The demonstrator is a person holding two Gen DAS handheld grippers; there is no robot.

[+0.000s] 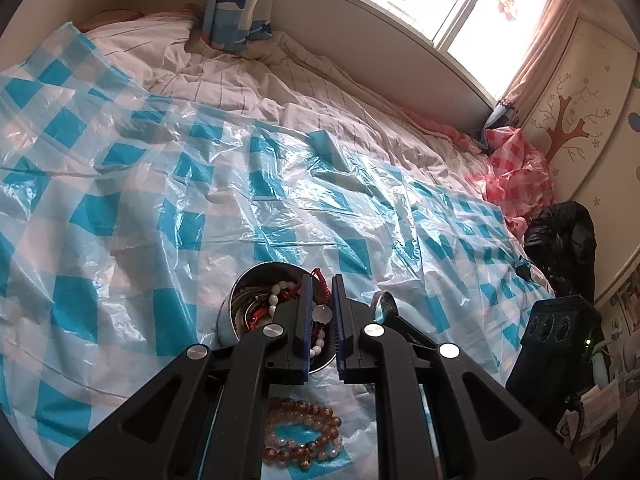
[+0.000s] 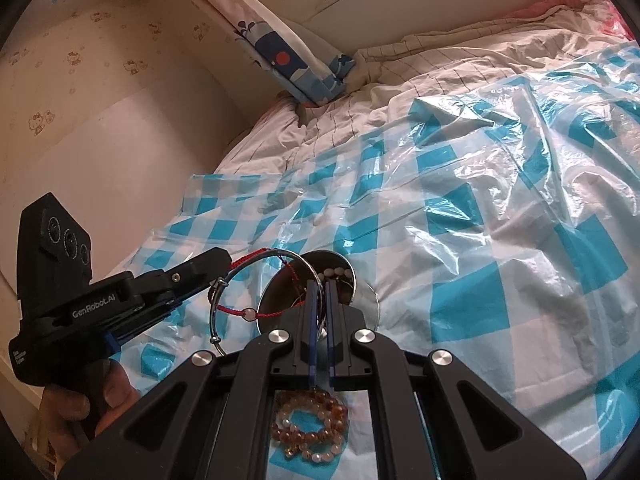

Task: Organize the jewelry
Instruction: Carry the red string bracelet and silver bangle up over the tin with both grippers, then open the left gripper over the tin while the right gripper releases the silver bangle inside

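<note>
On crinkled blue-checked plastic sheeting [image 1: 160,184], left tongs [image 2: 224,270] pinch a red cord [image 2: 256,257]; right tongs [image 2: 320,286] clamp a thin silver bangle [image 2: 214,304].

From my end the blue checked sheet [image 1: 280,184] is thin glossy plastic, all crinkles and glare, over a matt striped cotton-looking duvet [image 1: 248,80]. The tin [image 1: 230,312] is shiny polished metal, same for the bangle [image 2: 218,300]. Amber bead bracelet [image 1: 304,436] looks smooth and glassy, maybe resin, hard to say. My grippers' bodies are matt black plastic
</note>
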